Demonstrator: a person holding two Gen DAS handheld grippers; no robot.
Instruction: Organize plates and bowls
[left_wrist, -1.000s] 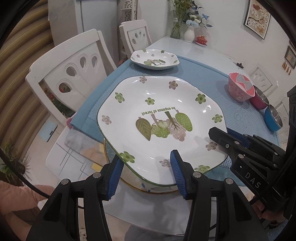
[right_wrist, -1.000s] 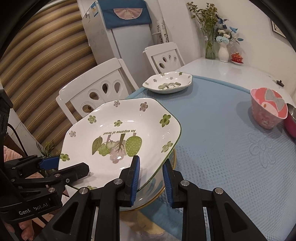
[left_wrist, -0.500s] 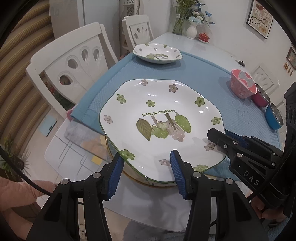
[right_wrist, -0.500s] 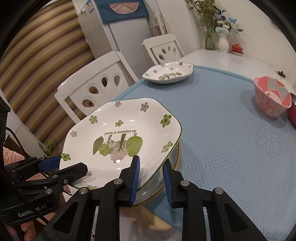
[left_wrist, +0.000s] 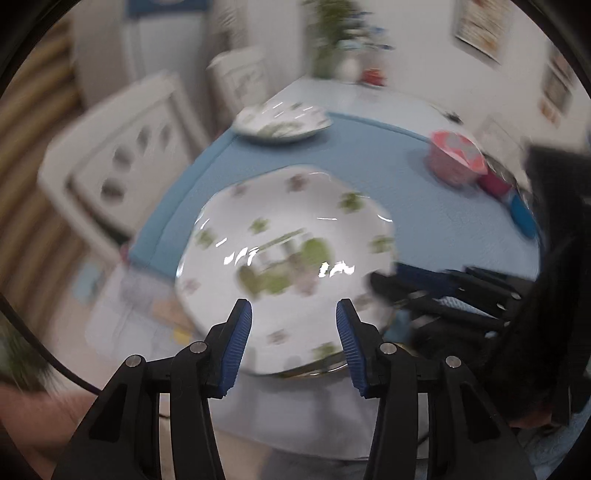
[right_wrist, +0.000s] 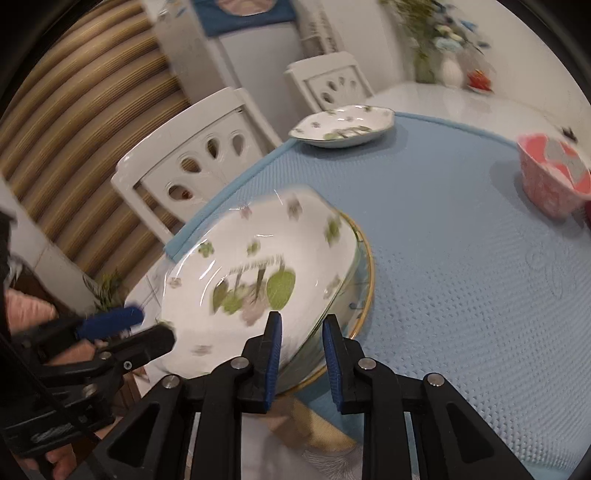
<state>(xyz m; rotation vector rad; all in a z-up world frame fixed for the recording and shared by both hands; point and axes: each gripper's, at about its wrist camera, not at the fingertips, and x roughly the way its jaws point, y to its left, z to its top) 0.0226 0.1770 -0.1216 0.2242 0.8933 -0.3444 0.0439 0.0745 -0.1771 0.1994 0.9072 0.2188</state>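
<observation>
A large white plate with green leaf print hangs tilted over a gold-rimmed plate at the near edge of the blue mat. My right gripper is shut on its near rim, which passes between the blue pads. My left gripper is at the plate's other side, its jaws closing, with the pads apart and pressing on nothing. Seen from the right wrist, the left gripper sits just off the plate's left edge. The left wrist view is blurred and shows the right gripper at the plate's right.
A second floral plate sits at the mat's far edge. A pink bowl stands at the right, with a red bowl and a blue bowl beside it. White chairs stand along the table's left side.
The left gripper's fingers have come closer together and its view has swung and blurred. The plate has tilted and shifted a little in the right gripper's hold.
</observation>
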